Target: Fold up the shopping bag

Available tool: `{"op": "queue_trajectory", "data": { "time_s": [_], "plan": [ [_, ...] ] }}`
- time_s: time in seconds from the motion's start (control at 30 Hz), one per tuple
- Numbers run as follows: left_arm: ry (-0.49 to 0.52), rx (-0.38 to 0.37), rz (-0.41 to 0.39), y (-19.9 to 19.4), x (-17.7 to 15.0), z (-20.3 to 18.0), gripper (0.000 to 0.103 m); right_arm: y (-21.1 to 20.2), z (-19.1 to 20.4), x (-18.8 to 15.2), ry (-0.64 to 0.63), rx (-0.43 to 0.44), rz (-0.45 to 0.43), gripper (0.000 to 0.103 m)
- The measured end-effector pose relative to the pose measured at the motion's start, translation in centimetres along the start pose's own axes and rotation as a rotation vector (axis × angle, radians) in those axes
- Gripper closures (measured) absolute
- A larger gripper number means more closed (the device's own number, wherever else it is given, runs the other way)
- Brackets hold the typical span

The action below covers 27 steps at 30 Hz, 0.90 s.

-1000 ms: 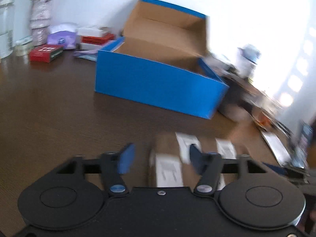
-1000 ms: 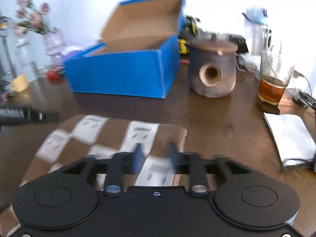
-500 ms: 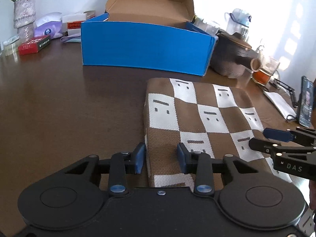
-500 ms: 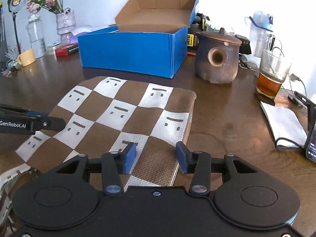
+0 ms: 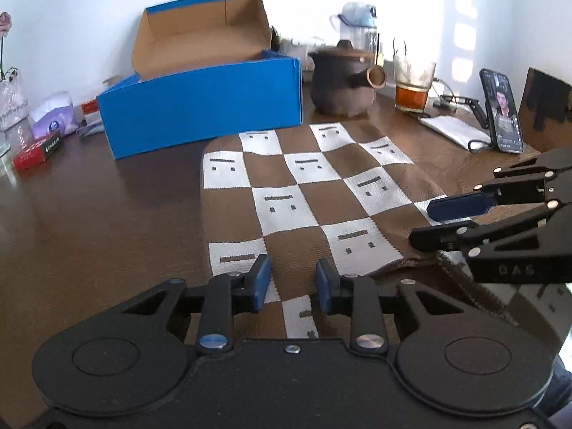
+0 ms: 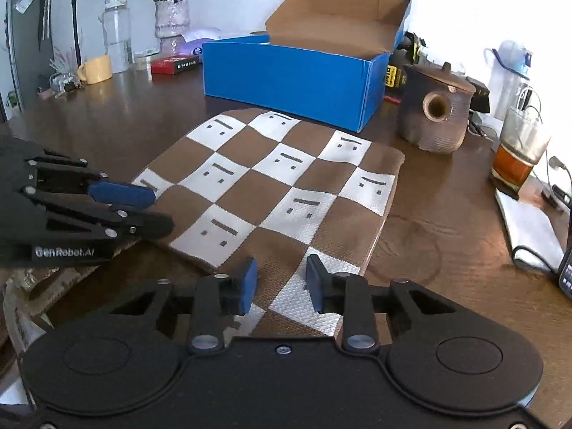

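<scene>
A brown-and-white checkered knit shopping bag (image 6: 282, 182) lies flat on a dark wooden tabletop (image 6: 439, 250), its white squares each carrying a small plain face. It sits near the front edge, just in front of an open blue cardboard box (image 6: 296, 71), so both tools can come at its near end. The left tongs (image 5: 291, 282) hover low over the bag's near left part, the two blue pads parted with a strip of fabric visible between them; they grip nothing that shows. The right tongs (image 6: 280, 282) mirror this over the near right part, likewise parted and holding nothing. Each pair appears side-on in the other's camera, set on opposite sides of the bag, a stance that suits lifting both sides together for an even fold. At the near edge the bag's upper layer ends in a brown hem and a woven strap (image 5: 475, 286) trails out beneath it, so the cloth may already be doubled over once, or may simply lie flat; the views do not settle it. Off to the right stand a brown clay teapot (image 6: 434, 114), a glass of tea (image 6: 518, 153) and a propped phone (image 5: 502, 111), well clear of the bag.
</scene>
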State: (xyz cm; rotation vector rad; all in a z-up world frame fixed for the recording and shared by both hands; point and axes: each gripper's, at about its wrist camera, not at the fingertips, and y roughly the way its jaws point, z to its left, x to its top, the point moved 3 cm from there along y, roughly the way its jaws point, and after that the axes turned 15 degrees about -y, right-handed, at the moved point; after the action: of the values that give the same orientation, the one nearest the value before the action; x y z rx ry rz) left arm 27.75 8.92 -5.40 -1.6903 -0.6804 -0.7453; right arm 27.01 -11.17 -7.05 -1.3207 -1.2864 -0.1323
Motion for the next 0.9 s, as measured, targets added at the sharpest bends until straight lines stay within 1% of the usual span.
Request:
{"op": "queue_trajectory", "data": {
  "time_s": [0.07,0.1,0.17,0.23,0.27,0.37,0.43,0.5,0.53,0.57,0.6,0.63,0.7,0.77,0.8,0.83,0.9],
  "plan": [
    [-0.034,0.004,0.022,0.1,0.4,0.2,0.074,0.1,-0.4,0.0,0.015,0.014,-0.001,0.073],
    [-0.046,0.019,0.042,-0.1,0.7,0.1,0.074,0.2,-0.5,0.1,0.031,0.021,0.0,0.072],
    [-0.039,0.031,0.051,-0.1,1.1,-0.3,0.073,-0.8,-0.7,0.3,0.074,0.049,-0.011,0.071],
    [-0.025,0.034,0.048,0.0,1.5,-0.7,0.073,-1.7,-1.1,0.3,0.117,0.07,-0.047,0.072],
    [-0.018,0.036,0.047,0.1,1.6,-0.9,0.072,-1.7,-1.4,0.2,0.133,0.068,-0.051,0.072],
    [0.002,0.04,0.042,0.3,2.2,-1.4,0.072,-0.5,-1.9,-1.1,0.116,0.019,-0.033,0.074],
    [0.016,0.042,0.04,0.4,2.6,-1.7,0.071,-0.9,-2.5,-1.9,0.161,0.025,-0.037,0.074],
    [0.03,0.045,0.037,0.5,2.9,-2.1,0.068,-1.2,-2.5,-1.5,0.15,0.008,-0.016,0.073],
    [0.037,0.046,0.035,0.6,3.1,-2.2,0.064,-1.6,-2.5,-1.1,0.136,-0.002,-0.018,0.072],
    [0.044,0.048,0.034,0.6,3.3,-2.4,0.061,-1.8,-2.6,-0.9,0.131,-0.001,-0.026,0.072],
    [0.05,0.049,0.033,0.7,3.5,-2.6,0.056,-2.0,-3.1,-0.4,0.135,0.013,-0.051,0.072],
    [0.057,0.051,0.031,0.8,3.7,-2.7,0.056,-2.1,-3.5,0.0,0.139,0.024,-0.07,0.072],
    [0.071,0.053,0.028,0.9,4.1,-3.1,0.056,-0.9,-4.6,1.3,0.126,0.019,-0.085,0.072],
    [0.066,0.055,0.081,2.6,3.6,-3.0,0.056,0.7,-5.3,2.2,0.125,-0.009,-0.063,0.072],
    [0.063,0.048,0.087,3.1,3.3,-2.8,0.055,1.4,-5.4,2.3,0.125,-0.015,-0.047,0.072],
    [0.06,0.037,0.072,3.3,3.0,-2.6,0.055,2.1,-5.5,2.4,0.126,-0.021,-0.025,0.073],
    [0.043,0.017,0.055,3.2,2.8,-2.2,0.055,3.2,-5.2,1.6,0.1,-0.03,-0.003,0.073]
  ]
}}
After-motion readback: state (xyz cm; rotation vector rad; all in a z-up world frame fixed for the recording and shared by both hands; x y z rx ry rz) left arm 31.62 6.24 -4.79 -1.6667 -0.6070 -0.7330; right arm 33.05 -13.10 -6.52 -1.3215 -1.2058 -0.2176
